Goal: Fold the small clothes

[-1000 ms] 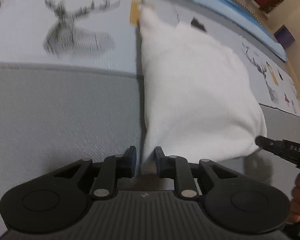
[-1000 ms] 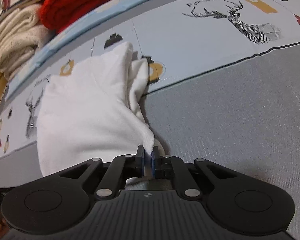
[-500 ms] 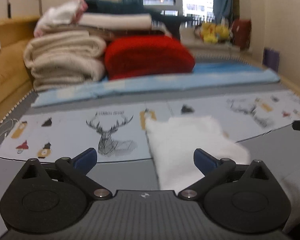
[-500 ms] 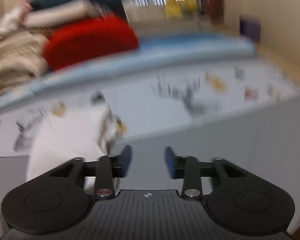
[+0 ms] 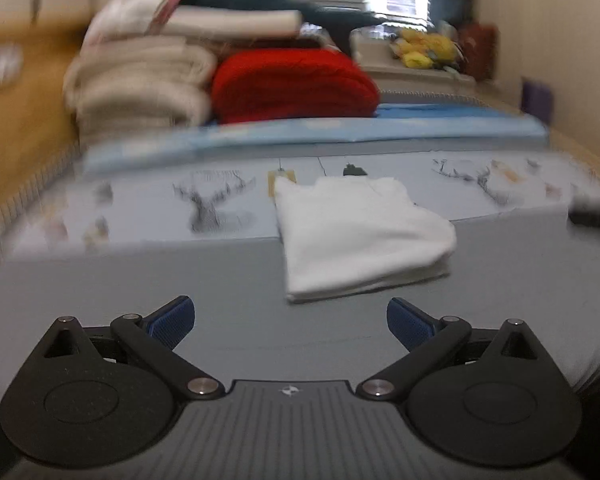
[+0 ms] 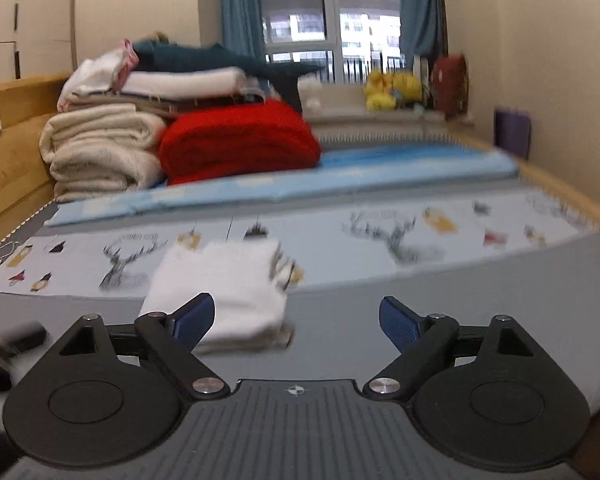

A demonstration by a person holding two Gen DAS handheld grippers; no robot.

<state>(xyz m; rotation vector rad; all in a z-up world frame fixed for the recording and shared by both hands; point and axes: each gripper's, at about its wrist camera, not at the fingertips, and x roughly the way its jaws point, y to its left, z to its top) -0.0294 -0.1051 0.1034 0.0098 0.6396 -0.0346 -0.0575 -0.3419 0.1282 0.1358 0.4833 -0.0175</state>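
A small white garment (image 5: 360,236) lies folded into a flat stack on the grey and deer-print bed cover. It also shows in the right wrist view (image 6: 224,292), to the left of centre. My left gripper (image 5: 290,322) is open and empty, held back from the garment's near edge. My right gripper (image 6: 296,320) is open and empty, to the right of the garment and apart from it. A blurred dark shape at the right edge of the left wrist view (image 5: 592,212) looks like the right gripper.
A stack of beige towels (image 6: 100,148), a red blanket (image 6: 240,140) and other folded laundry stand at the bed's far end on a blue mat (image 6: 300,184). A wooden bed frame (image 6: 12,152) runs along the left. A window with blue curtains (image 6: 328,20) is behind.
Both grippers let go of the white garment, opened wide, and pulled back and up. The garment now lies folded on the bed.
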